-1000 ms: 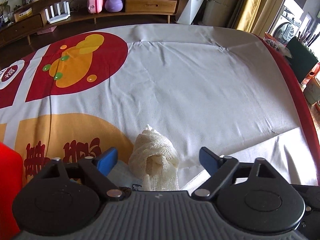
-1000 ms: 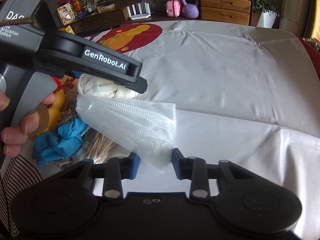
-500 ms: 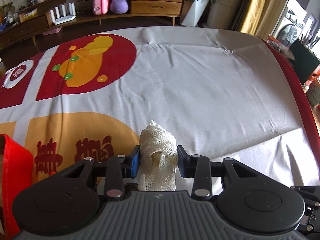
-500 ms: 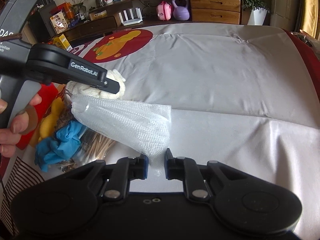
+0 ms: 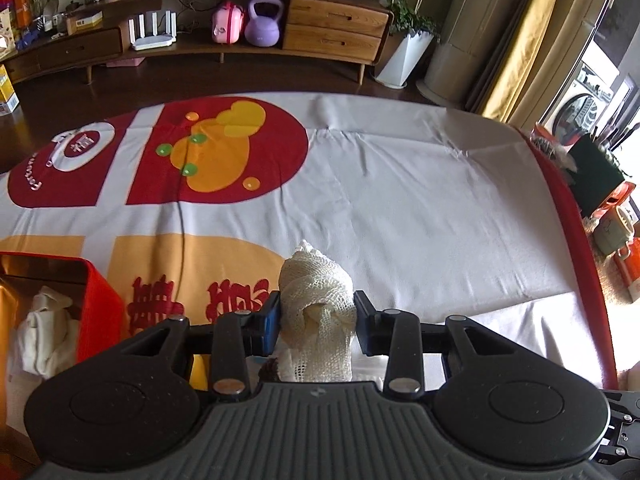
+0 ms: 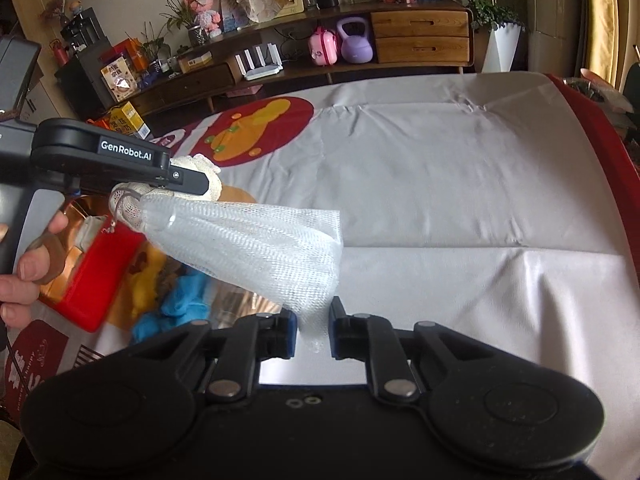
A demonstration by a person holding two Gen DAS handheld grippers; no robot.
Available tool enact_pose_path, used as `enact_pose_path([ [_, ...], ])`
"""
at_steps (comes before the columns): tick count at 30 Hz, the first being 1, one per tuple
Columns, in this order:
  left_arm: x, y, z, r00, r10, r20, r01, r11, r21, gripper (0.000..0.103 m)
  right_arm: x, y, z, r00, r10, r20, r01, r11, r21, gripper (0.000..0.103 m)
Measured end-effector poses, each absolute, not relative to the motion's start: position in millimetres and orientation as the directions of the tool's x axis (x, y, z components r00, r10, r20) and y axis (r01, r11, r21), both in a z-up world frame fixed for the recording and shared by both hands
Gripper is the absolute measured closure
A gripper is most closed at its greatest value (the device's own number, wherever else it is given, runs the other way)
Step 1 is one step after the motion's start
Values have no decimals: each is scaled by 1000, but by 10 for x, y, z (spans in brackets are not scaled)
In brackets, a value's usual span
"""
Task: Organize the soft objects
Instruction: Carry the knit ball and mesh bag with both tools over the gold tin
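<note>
Mesh bag taut above tablecloth

left wrist: close, downward | right wrist: same (shared: tablecloth)

Daylight, fairly bright, coming from window side behind yellow curtain at right. White cloth evenly lit in left wrist view; in right wrist view its near fold glares almost blown out. Red box shows warm golden reflection inside. Black tool bodies at bottom dark, little detail. Strong fisheye bending: cabinet and cloth edges curve, corners darken. Focus sharp mid-frame; slight softness on mesh bag close to lens.
</note>
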State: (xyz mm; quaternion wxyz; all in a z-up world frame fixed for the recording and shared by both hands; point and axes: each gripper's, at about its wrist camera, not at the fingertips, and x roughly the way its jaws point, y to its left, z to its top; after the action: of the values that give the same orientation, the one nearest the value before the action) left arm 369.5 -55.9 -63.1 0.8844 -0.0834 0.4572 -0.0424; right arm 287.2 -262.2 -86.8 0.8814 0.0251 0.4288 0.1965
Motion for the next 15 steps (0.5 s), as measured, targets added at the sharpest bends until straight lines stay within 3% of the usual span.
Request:
enact_pose_path([
  [15,3139,136,-159,619,-136,-774,-56,975,-216,66,2606,-2145,-446,542,449,-711,-413,879,240,89],
])
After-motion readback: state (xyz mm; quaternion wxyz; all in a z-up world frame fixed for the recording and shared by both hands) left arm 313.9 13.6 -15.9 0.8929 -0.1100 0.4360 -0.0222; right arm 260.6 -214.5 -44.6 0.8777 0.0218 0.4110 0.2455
